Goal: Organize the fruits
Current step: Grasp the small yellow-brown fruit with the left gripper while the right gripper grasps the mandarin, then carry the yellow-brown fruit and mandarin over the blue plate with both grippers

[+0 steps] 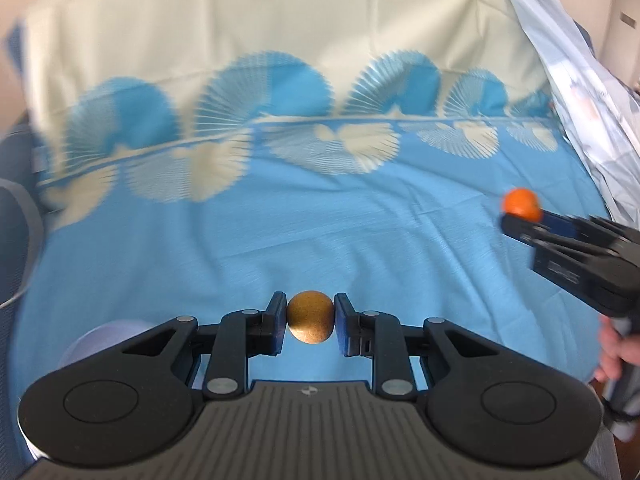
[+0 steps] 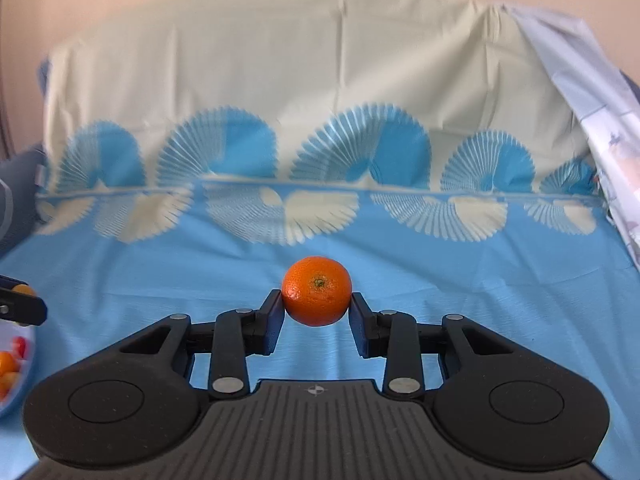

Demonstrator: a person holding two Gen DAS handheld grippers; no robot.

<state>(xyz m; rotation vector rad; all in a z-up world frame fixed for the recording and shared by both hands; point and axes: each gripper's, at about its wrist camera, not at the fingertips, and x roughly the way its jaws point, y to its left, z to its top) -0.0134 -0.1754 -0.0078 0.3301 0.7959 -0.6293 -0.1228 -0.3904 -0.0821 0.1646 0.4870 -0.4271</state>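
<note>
Between hand-held gripper [image 2: 317, 307] pads: tangerine [image 2: 317, 290]

The small round fruit [image 1: 310, 322] sits between the left hand-held gripper [image 1: 310, 326] pads, low centre, above the bedsheet [image 1: 360, 232]. At the right edge, the right hand-held gripper [image 2: 317, 307] carries the mandarin [image 2: 317, 290]. A bowl [image 2: 25, 372] of fruit lies lower left in the right wrist view.

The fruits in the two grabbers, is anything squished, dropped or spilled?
Nothing stands out. The left gripper pinches a small brownish-yellow fruit and the right gripper pinches a tangerine. Both look whole and are held squarely above the blue cloth, which shows creases but no spill.
</note>
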